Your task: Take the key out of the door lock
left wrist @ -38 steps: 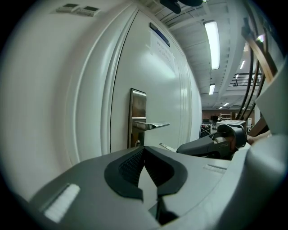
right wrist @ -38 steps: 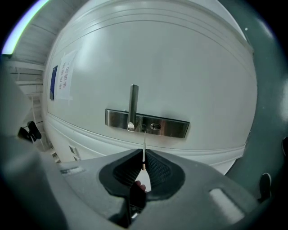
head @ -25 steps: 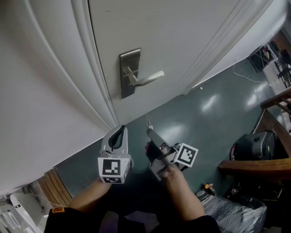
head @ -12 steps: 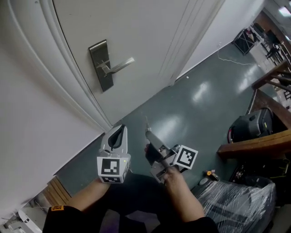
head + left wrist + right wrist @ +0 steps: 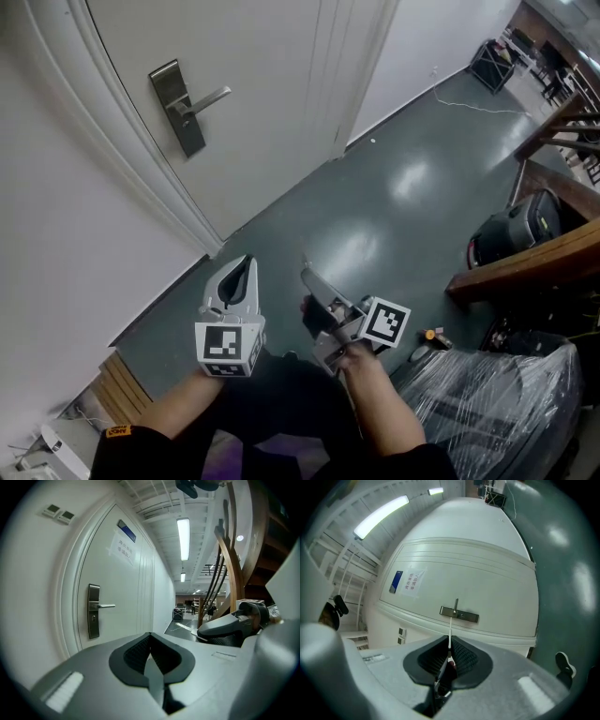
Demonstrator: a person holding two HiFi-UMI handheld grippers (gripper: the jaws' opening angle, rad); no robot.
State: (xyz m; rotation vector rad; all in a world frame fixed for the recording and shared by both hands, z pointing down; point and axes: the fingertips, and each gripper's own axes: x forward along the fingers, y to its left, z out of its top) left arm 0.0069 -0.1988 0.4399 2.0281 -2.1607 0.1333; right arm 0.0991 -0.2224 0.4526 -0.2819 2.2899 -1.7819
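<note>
— What is held nearest the camera?

— Two grippers are held low in the head view, side by side and a little apart. The left gripper (image 5: pixel 244 267) is seen clenched, its jaws pressed together with nothing between them. The right gripper (image 5: pixel 311 278) is clamped on the key (image 5: pixel 450 634): its near end is pinched between the ribbed pads, and the thin blade is pointed out past the jaw tips.

— And what is found beyond them?

— The dark grey-green floor (image 5: pixel 403 197) is seen under both grippers, with patches of glare on it. Farther off, the white door (image 5: pixel 272 75) is framed by moulded trim. The steel lock plate (image 5: pixel 176 111) is mounted near the door's left edge, and the lever handle (image 5: pixel 212 97) is carried on its upper part, pointed toward the door's middle. The key is held well apart from that plate. A paper notice (image 5: pixel 123 548) is stuck near the door's top edge, with a small blue sign just above it.
</note>
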